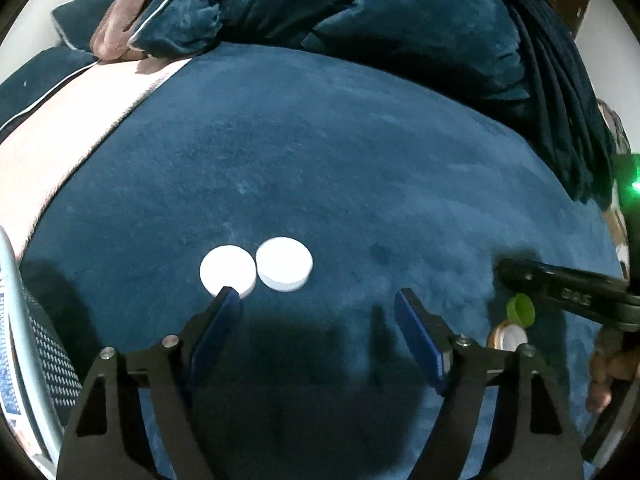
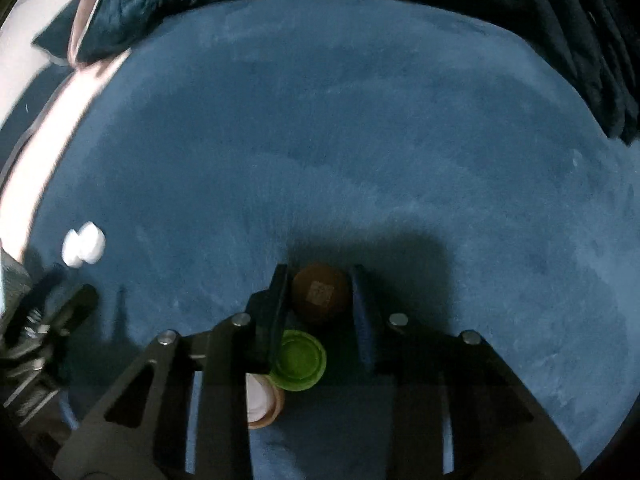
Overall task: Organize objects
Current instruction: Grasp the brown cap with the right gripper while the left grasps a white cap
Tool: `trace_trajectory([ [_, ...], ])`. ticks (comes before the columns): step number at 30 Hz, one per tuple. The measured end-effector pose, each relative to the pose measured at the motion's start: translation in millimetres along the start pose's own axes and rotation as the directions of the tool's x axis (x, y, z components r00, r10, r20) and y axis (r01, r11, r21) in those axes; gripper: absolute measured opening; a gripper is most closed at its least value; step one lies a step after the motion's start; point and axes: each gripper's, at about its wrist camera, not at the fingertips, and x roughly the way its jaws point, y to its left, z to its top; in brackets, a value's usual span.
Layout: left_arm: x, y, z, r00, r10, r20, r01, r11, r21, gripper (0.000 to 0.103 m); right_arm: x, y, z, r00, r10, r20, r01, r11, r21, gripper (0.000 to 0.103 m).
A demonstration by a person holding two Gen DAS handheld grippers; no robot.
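Blue plush bedding (image 1: 320, 152) covers the bed, with dark blankets heaped at the far edge. Two white caps (image 1: 256, 268) are seen lying flat and touching, just ahead of the left gripper (image 1: 316, 300), whose jaws are spread wide and hold nothing. One brown cap (image 2: 320, 292) is clamped between the pads of the right gripper (image 2: 320, 280); one green cap (image 2: 298, 360) and one tan-rimmed lid (image 2: 264, 404) lie just beneath it. All five are judged light, stiff and smooth, best pinched across the rim.
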Motion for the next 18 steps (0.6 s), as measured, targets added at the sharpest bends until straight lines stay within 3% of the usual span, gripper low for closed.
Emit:
trace_trajectory([
  [2, 5.3, 3.0, 2.2, 1.0, 0.01, -0.001, -0.01, 1.0, -0.008, 0.074, -4.2, 0.4, 0.9, 1.0, 0.013, 0.007, -0.013, 1.0, 0.003, 0.031],
  [4, 13.1, 3.7, 7.2, 1.0, 0.025, -0.004, -0.025, 1.0, 0.016, 0.057, -6.0, 0.6, 0.2, 1.0, 0.025, 0.012, -0.025, 1.0, 0.01, 0.031],
  [6, 20.5, 3.4, 11.0, 0.999, 0.028, -0.014, -0.028, 0.998, 0.053, 0.046, -9.0, 5.7, -1.0, 0.999, 0.033, 0.016, -0.033, 0.999, 0.007, 0.031],
  [7, 24.7, 3.1, 12.3, 1.0, 0.015, -0.027, -0.013, 0.997, 0.073, 0.032, -11.7, 5.4, -2.5, 0.999, 0.036, 0.018, -0.036, 0.999, 0.004, 0.031],
  [11, 17.6, 6.6, 8.2, 0.999, -0.028, -0.025, 0.03, 0.996, 0.087, 0.032, -16.4, 6.7, -4.9, 0.998, 0.053, 0.023, -0.053, 0.999, 0.001, 0.031],
  [18, -34.5, 6.0, -1.6, 0.99, -0.124, 0.063, 0.118, 0.989, 0.091, 0.032, -37.9, 15.6, -8.4, 0.993, 0.108, 0.054, -0.109, 0.994, 0.018, 0.031],
])
